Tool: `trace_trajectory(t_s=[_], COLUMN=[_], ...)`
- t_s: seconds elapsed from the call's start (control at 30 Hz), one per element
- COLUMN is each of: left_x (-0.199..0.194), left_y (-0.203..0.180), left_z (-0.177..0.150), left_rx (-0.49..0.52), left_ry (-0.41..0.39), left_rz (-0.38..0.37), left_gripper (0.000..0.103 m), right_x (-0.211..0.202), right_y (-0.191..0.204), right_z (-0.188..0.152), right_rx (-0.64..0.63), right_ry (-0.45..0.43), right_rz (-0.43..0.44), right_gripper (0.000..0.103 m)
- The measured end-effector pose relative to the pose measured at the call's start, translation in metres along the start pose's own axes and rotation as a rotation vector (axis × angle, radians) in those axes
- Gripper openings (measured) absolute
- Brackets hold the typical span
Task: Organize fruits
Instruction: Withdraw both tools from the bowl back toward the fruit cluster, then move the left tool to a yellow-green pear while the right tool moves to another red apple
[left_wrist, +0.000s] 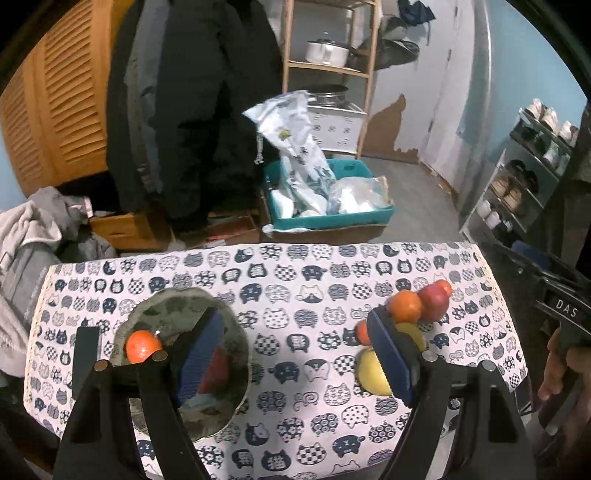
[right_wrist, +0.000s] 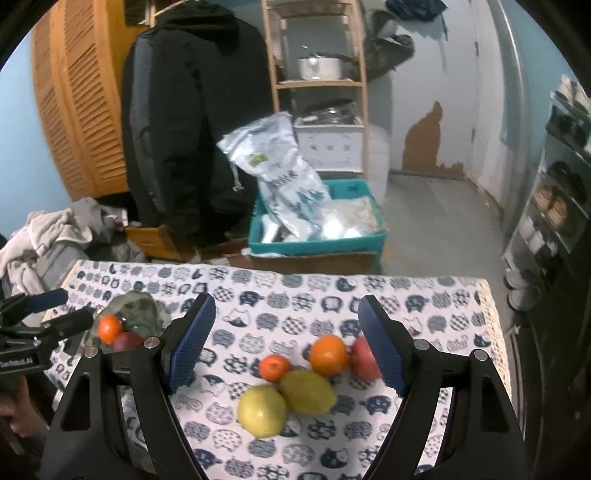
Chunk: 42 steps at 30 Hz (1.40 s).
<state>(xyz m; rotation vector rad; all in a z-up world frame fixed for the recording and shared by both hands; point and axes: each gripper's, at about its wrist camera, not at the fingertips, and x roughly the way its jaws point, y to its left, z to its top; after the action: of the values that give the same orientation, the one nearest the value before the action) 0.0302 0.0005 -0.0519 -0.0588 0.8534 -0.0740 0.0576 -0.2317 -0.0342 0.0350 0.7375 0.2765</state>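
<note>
A glass bowl (left_wrist: 236, 332) sits on the left of the cat-print table and holds a small orange (left_wrist: 142, 345) and a red fruit (left_wrist: 218, 369); it also shows in the right wrist view (right_wrist: 136, 306). My left gripper (left_wrist: 295, 350) is open and empty, its left finger over the bowl. On the right lies a cluster: two yellow lemons (right_wrist: 306, 391) (right_wrist: 261, 410), a small mandarin (right_wrist: 274, 367), an orange (right_wrist: 328, 354) and a red apple (right_wrist: 364, 360). My right gripper (right_wrist: 286, 339) is open and empty, hovering just above this cluster.
The table's far edge (left_wrist: 258, 249) drops to the floor. Beyond it stand a teal crate (left_wrist: 332, 218) with bags, a wooden shelf (left_wrist: 325, 70), a hanging black coat (left_wrist: 192, 110) and a shoe rack (left_wrist: 528, 173) at right. Clothes (left_wrist: 29, 236) are piled at left.
</note>
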Motion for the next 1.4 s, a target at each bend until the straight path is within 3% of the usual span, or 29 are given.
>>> trace_trajectory(t_s=[0.5,1.4], left_x=[0.041,0.169], left_y=[-0.045,-0.053], left_z=[0.007,-0.015], left_rx=[0.066,0.075], left_ry=[0.068,0.303], left_rz=[-0.033,-0.046], left_gripper=[0.081,0.081], right_x=[0.008,0.158], right_y=[-0.078,-0.127], right_z=[-0.024,-0.078], right_rx=[0.118,0.188], right_ry=[0.051,0.378], right_rz=[-0.099,-0.103], right_gripper=[0.08,0.08])
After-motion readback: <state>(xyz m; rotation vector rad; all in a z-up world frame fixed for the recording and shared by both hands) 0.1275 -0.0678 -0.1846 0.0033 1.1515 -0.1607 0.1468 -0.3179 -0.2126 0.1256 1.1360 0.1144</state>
